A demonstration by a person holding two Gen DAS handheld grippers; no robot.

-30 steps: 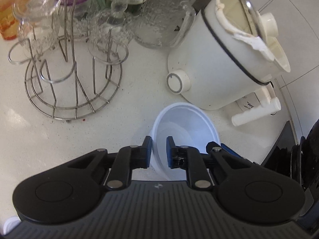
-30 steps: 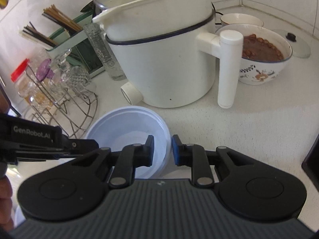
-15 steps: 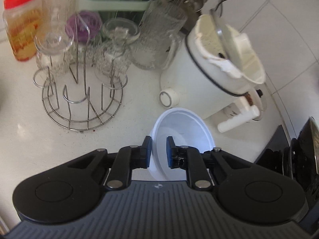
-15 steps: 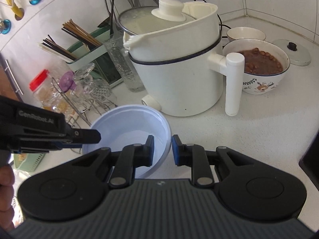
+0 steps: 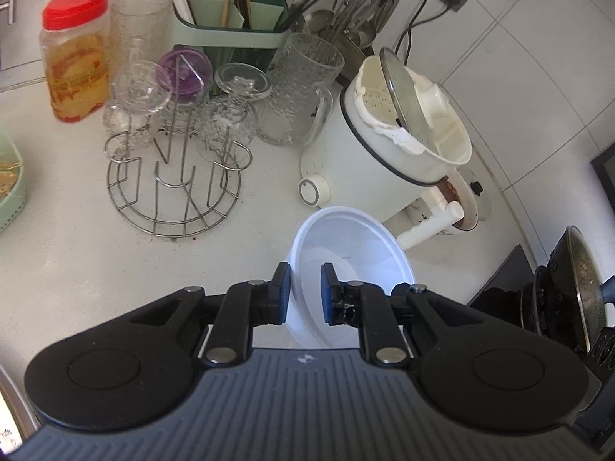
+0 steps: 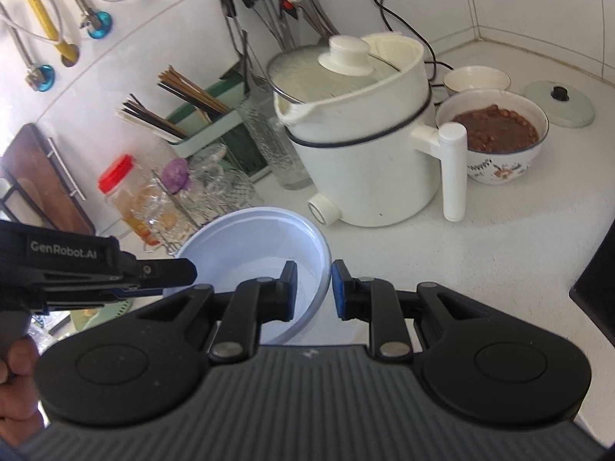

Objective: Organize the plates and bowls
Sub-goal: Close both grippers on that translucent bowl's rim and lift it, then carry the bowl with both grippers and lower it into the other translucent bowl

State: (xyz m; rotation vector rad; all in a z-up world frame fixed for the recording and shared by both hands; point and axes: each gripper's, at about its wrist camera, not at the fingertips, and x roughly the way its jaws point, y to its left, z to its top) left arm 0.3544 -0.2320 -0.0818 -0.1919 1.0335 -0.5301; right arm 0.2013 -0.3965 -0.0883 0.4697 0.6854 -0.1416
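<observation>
A pale white plastic bowl (image 5: pixel 353 246) hangs above the white counter, held by both grippers at opposite sides of its rim. My left gripper (image 5: pixel 305 292) is shut on the rim's left edge, one pad inside the wall and one outside. In the right wrist view the same bowl (image 6: pixel 253 238) is empty, and my right gripper (image 6: pixel 312 288) is shut on its right rim. The left gripper (image 6: pixel 165 272) reaches in from the left there, with a person's hand behind it.
A white electric pot (image 6: pixel 365 161) with a glass lid stands just beyond the bowl. A wire rack of upturned glasses (image 5: pixel 173 176) is to the left, beside a red-lidded jar (image 5: pixel 73 53). A bowl of brown food (image 6: pixel 496 134) sits far right. A pan (image 5: pixel 569 288) is on the stove.
Both grippers have risen with the bowl still held between them. The counter, pot and glass rack now look smaller and farther below.
</observation>
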